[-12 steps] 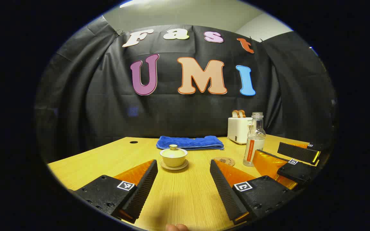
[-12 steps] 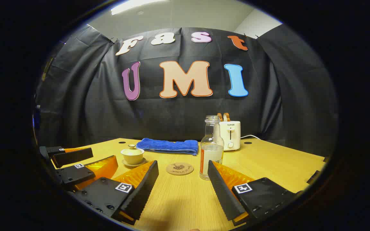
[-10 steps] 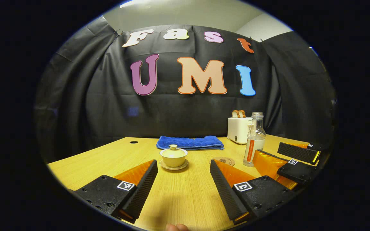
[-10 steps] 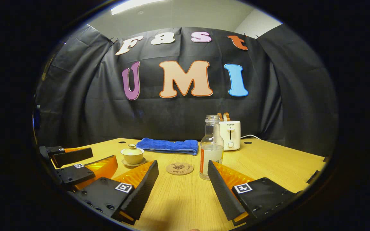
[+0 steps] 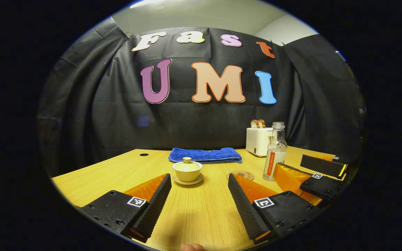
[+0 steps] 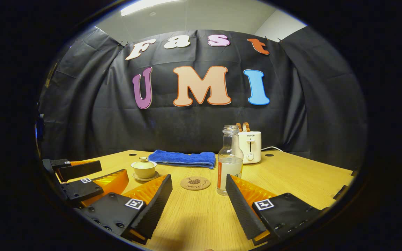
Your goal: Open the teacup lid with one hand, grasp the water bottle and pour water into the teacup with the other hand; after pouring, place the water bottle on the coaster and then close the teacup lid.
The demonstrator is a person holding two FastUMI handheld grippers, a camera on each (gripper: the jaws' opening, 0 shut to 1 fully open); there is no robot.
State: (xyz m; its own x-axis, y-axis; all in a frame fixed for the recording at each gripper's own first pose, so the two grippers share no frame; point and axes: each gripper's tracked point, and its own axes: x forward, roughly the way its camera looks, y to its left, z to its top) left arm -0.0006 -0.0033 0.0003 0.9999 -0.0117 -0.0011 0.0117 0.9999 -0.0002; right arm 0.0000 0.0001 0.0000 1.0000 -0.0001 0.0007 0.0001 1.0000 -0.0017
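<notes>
A pale lidded teacup point(image 5: 187, 171) point(image 6: 144, 169) sits on its saucer on the wooden table, lid on. The clear water bottle point(image 5: 274, 152) point(image 6: 229, 161), uncapped and partly filled, stands upright to its right. A round cork coaster point(image 5: 240, 175) point(image 6: 195, 183) lies between them. My left gripper point(image 5: 198, 184) point(image 6: 96, 174) is open, short of the teacup, holding nothing. My right gripper point(image 6: 197, 188) point(image 5: 304, 169) is open too, its right finger close in front of the bottle, the coaster beyond the gap.
A folded blue towel point(image 5: 205, 154) point(image 6: 183, 158) lies behind the teacup by the black cloth wall. A white toaster point(image 5: 257, 140) point(image 6: 250, 146) with bread stands behind the bottle. The table point(image 5: 92, 177) has small cable holes near its back edge.
The left gripper view has shifted very slightly; the bottle and toaster sit a touch further left in it. Otherwise nothing has moved.
</notes>
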